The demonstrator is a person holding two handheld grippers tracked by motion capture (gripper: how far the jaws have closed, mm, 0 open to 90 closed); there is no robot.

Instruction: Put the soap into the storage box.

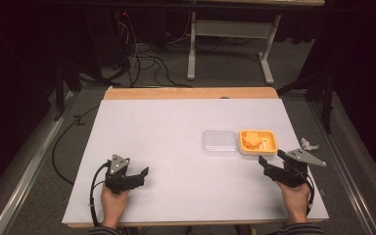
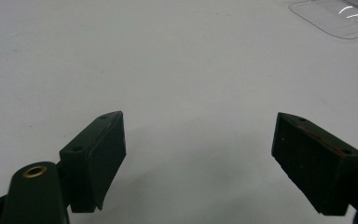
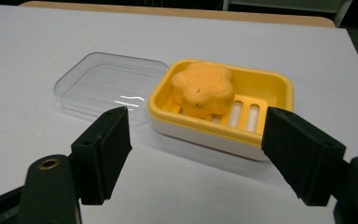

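Facing yellow soap dish (image 3: pixel 261 135), right gripper (image 3: pixel 196 140) fingers parted; writing unreadable.

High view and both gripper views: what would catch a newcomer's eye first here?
The yellow plastic soap dish at the right of the white table, with an orange flower-shaped soap lying in its slotted tray. Its clear plastic lid lies off, flat on the table, right beside the dish. The black right gripper faces the dish with jaws open and empty, while the left gripper rests open at the near left.
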